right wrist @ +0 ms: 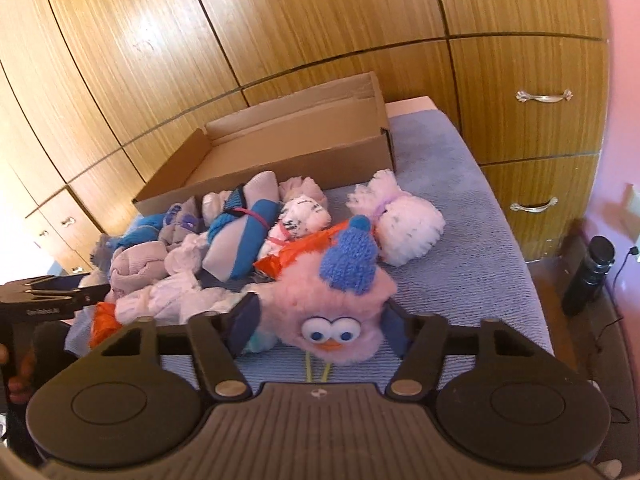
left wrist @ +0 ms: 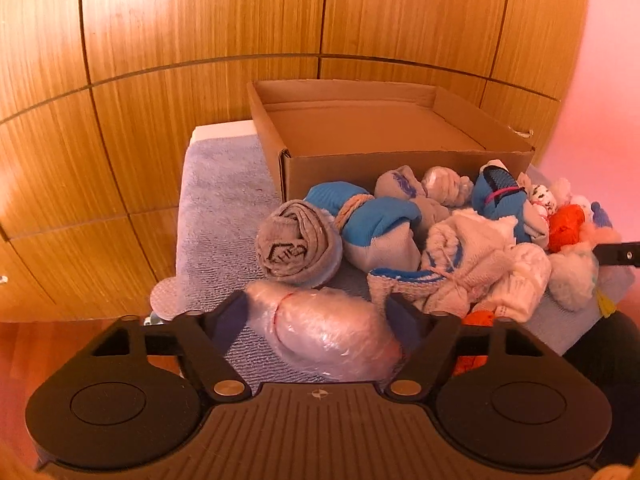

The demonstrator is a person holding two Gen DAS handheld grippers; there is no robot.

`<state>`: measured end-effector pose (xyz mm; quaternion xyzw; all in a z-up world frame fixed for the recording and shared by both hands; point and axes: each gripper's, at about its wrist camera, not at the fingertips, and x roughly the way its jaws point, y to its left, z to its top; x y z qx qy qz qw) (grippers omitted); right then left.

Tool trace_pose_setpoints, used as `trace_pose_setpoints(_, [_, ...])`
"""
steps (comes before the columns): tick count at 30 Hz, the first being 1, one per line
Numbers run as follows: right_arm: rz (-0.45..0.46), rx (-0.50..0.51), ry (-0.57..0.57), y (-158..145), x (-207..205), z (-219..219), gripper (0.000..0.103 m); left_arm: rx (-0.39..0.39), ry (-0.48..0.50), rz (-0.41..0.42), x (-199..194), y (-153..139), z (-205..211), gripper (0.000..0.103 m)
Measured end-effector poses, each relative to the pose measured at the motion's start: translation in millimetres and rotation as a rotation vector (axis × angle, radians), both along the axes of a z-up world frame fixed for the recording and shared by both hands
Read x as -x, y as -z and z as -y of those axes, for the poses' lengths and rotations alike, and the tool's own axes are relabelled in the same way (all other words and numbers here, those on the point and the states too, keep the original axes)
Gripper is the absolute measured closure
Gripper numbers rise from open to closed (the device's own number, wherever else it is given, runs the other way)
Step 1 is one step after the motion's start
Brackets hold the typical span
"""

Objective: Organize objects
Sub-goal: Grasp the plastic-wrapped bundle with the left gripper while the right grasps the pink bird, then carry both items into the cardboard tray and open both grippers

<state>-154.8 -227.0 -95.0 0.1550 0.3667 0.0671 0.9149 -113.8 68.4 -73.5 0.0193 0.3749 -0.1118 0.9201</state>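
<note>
A cardboard box (left wrist: 404,168) stands open at the back of a blue towel (left wrist: 224,200); it also shows in the right wrist view (right wrist: 280,152). Several rolled sock bundles (left wrist: 404,224) lie in a pile in front of it. My left gripper (left wrist: 318,312) is open, its fingers on either side of a pink bundle wrapped in clear film (left wrist: 332,332). My right gripper (right wrist: 320,320) is open around a pink plush bird with a blue knitted hat (right wrist: 340,300). Whether the fingers touch these things I cannot tell.
Wooden cabinet doors (left wrist: 160,80) stand behind the box, with drawers and metal handles (right wrist: 544,98) at the right. A fluffy white bundle (right wrist: 400,220) lies apart on the towel. A black bottle (right wrist: 588,276) stands on the floor at the right. The left gripper's tool (right wrist: 44,292) shows at the left edge.
</note>
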Motion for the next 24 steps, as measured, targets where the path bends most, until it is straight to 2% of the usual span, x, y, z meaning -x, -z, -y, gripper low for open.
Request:
trace_pose_setpoints(1, [0.002,-0.005,-0.003,-1,0,1,0.054,-0.001,0.000,0.000,1,0,0,0.027])
trace_pose_setpoints(3, [0.007,-0.005,0.003,-2,3,3,0.067,-0.003,0.000,0.002,2,-1,0,0.030])
trace_pose_setpoints(4, [0.007,-0.009,0.006,-2,3,5,0.070,-0.006,0.002,0.009,5,-2,0,0.030])
trace_pose_setpoints(18, [0.070,-0.018,0.007,-16,8,12,0.075,0.018,-0.009,0.065,16,-17,-9,0.033])
trace_pose_setpoints(24, [0.124,-0.006,0.018,-34,13,19,0.075,0.032,-0.010,0.091,22,-31,-15,0.033])
